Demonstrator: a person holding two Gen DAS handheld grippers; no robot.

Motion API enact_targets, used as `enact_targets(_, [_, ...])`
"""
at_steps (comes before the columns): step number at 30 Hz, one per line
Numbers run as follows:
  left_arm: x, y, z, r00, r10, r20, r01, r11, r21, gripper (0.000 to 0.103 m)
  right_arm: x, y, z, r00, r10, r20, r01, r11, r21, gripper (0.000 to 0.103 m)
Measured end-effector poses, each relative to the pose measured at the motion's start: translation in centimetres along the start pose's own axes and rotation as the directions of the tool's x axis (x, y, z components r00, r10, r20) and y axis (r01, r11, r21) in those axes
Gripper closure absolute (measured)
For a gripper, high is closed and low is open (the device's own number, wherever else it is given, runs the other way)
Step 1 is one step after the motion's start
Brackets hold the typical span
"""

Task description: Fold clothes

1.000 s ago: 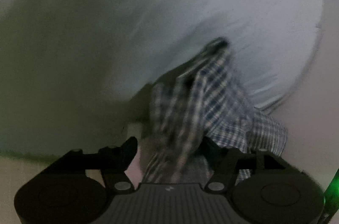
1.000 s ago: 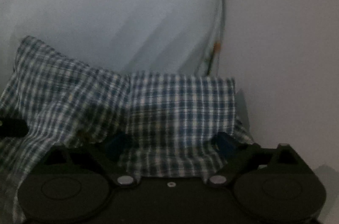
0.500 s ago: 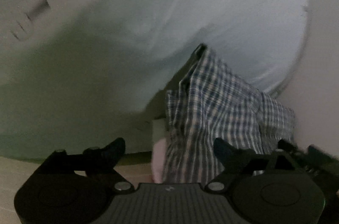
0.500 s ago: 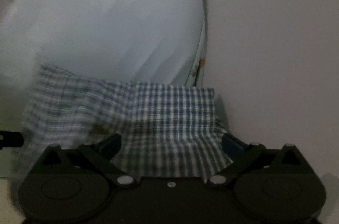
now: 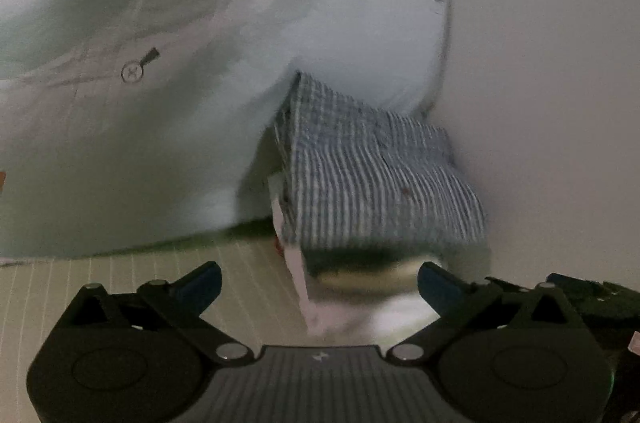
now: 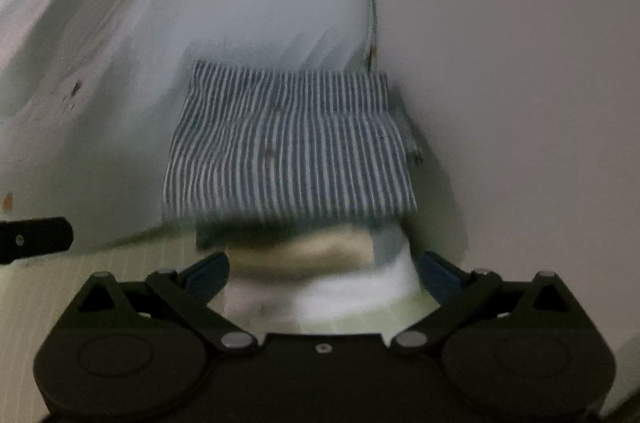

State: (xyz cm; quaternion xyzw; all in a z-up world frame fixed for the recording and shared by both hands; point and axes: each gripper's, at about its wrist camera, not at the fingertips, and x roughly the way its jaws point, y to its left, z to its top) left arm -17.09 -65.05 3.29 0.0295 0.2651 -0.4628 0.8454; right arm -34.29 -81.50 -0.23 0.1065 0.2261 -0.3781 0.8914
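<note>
The blue-and-white checked cotton garment [image 6: 288, 143] lies folded into a compact rectangle on top of a low stack of pale folded clothes [image 6: 320, 263], against the white wall [image 6: 520, 103] and in front of a pale bedsheet printed with small orange carrots [image 5: 200, 23]. In the left view the same checked garment [image 5: 372, 175] shows its layered left edge, with the white pieces beneath it jutting out toward the camera. The left gripper [image 5: 320, 283] hangs just short of the stack with its jaws wide apart and nothing between them; the right gripper [image 6: 324, 271] does likewise, its 2 blue-tipped fingers [image 6: 208, 273] spread on either side of the pile's near edge without clearly touching it. The stack sits on a cream mat with thin lines [image 5: 120, 279]. This garment's fold looks finished and the piece placed, so the step in hand is probably the release. The next move would call for drawing both grippers away without dragging the top layer, then finding another garment.
</note>
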Motion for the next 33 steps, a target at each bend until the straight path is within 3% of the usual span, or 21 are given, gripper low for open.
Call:
enact_targets(3, [-1.2,-0.9,-2.6,0.997,0.049,-0.06,-0.047,0.999,0.027,0.0,-2.1,-1.0,-2.1,0.999,-0.017,-0.04,0.018,1.0,0.013,0.001])
enact_targets(9, [-3.1,-2.1,-6.0,0.993,0.013,-0.119,-0.005,0.998,0.066,0.0,-5.4,-1.9,-5.5,0.996,-0.052,-0.07,0.055,0.998,0.042,0.001])
enact_targets(13, [-4.6,-3.1,-7.4,0.993,0.017,-0.117,-0.001,0.992,0.129,0.0,-6.4,-1.9,-7.2,0.994,-0.059,-0.096,0.066,0.996,0.067,0.001])
enact_targets(33, [-7.1,-3.9,-8.3,0.996,-0.014,-0.088,0.028,0.987,0.158,0.0,-8.8,-1.0,-8.8,0.995,-0.055,-0.088,0.062,0.995,0.078,0.0])
